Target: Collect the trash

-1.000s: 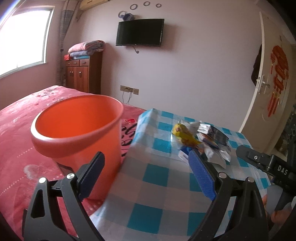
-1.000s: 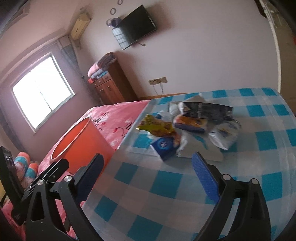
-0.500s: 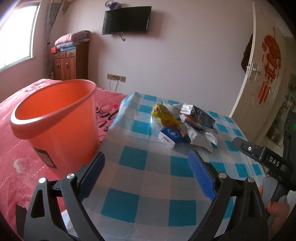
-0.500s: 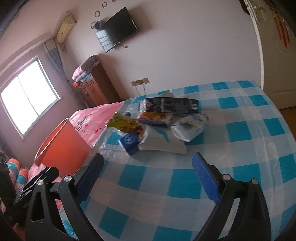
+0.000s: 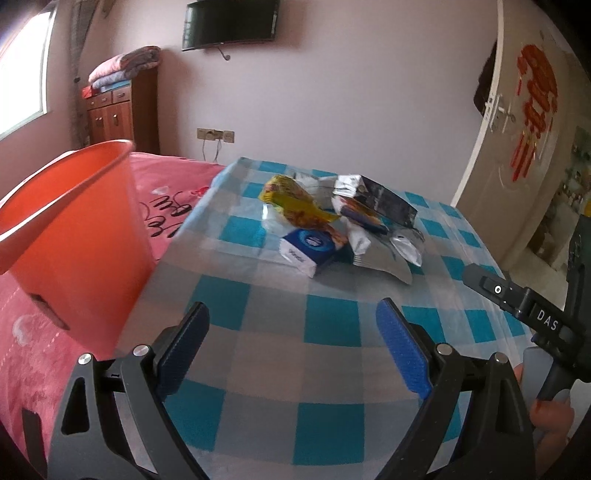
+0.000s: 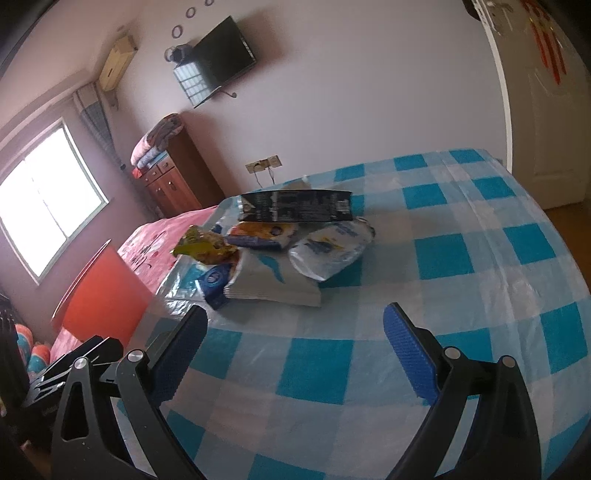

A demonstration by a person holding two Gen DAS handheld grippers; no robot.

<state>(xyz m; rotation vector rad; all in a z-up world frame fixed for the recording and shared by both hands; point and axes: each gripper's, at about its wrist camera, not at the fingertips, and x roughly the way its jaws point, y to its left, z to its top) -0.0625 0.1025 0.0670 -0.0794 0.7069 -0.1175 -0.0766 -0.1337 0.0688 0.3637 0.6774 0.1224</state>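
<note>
A home bedroom: pink bed point(image 5: 173, 192), wall-mounted TV point(image 5: 229, 21) (folded blankets point(image 5: 123, 68) on dresser point(image 5: 118, 110))

trash pile point(image 5: 341, 229): crumpled wrappers heaped on checked tablecloth | orange bin point(image 5: 70, 225): upright, beside table, on bed

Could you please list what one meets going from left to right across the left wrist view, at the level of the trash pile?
Orange bucket → yellow snack bag → blue tissue pack → black carton → right gripper's black body at the frame's right edge.
</note>
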